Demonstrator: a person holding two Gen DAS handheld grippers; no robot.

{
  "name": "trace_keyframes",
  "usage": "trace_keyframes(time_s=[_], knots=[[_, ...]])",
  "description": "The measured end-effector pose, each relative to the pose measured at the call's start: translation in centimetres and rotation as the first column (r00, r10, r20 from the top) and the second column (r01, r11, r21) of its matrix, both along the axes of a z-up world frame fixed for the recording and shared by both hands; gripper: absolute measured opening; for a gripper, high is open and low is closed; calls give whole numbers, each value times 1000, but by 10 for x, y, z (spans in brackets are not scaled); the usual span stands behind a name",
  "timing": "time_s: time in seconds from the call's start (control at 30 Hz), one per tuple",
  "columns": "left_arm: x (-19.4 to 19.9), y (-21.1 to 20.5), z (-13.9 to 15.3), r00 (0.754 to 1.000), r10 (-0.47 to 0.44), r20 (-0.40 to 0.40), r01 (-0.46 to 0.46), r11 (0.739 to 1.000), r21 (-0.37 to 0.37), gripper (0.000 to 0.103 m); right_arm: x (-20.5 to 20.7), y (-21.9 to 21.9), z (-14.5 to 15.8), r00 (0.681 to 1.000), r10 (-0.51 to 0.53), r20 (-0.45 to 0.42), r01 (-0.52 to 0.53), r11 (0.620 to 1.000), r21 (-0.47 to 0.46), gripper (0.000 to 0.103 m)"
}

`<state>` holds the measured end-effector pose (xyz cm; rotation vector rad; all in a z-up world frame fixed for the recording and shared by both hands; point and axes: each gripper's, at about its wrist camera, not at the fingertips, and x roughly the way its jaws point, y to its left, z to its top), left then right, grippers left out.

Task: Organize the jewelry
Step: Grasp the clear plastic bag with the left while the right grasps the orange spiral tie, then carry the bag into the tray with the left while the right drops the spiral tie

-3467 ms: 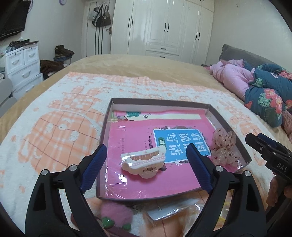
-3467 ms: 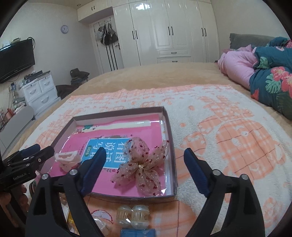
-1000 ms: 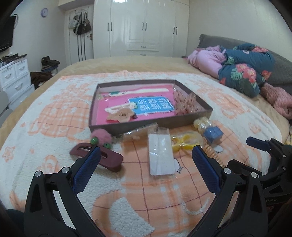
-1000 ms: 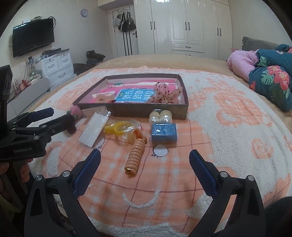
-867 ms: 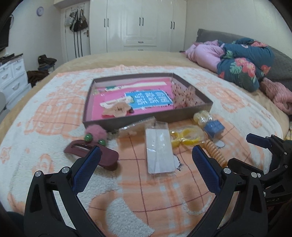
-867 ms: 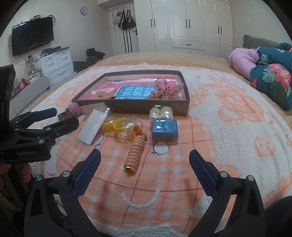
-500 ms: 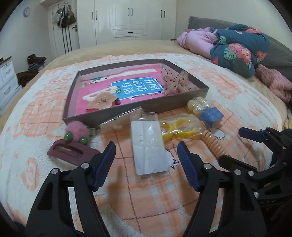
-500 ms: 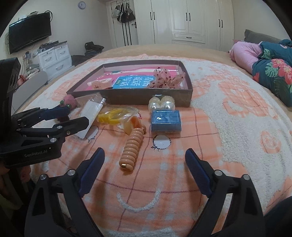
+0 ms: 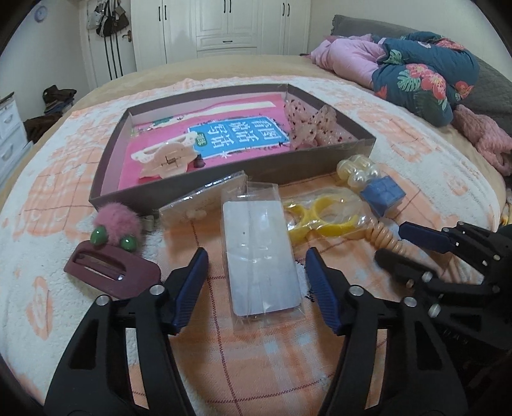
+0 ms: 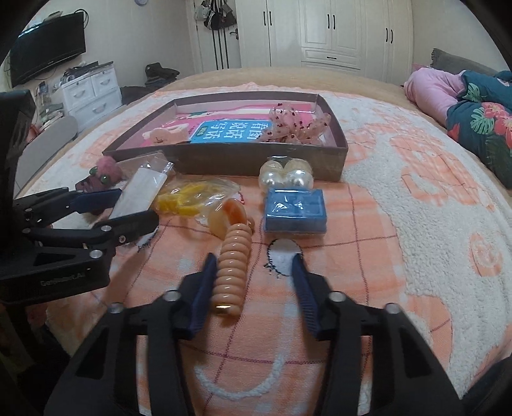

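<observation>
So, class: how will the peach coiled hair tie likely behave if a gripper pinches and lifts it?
The peach coiled hair tie looks like a springy spiral, so it probably stretches and sags when lifted. Its glossy ridges may slip between pads. Lying on the fuzzy blanket, it seems unlikely to roll.

Both wrist cameras look forward and down from low over the bed toward the brown tray (image 9: 230, 166), close to the clutter before it. The left view sits left of the right; both share the tray (image 10: 230, 156) and wardrobe (image 9: 224, 28).
</observation>
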<state>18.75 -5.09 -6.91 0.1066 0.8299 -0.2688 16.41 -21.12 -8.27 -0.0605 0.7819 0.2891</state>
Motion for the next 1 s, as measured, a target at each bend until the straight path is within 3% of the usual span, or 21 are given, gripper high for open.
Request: trace_keyframes(time_s=[0.03,0.13,0.37,0.67,1.0], knots=[[0,-1,-1,1000,0,-3,0,1000,3,48,0,0,0,1000,15,-5,-14,1000,10,18],[0,-3,-2,1000,-3,-3,3,1000,14,36,-2,3,1,999,32,0,-32,999,2,17],[-2,-1,-1,1000,-5,-2,5,1000,5,34,-8,-7,8,1000,30,-5,-30,998,63,17],[-12,8,14,999,1,35,1,999,-46,33,-23,-14,29,995,16,95,-24,996,81,17],[-17,27,34,995,41,85,-32,993,-114,33,-30,-1,42,983,81,167,-94,993,76,17]])
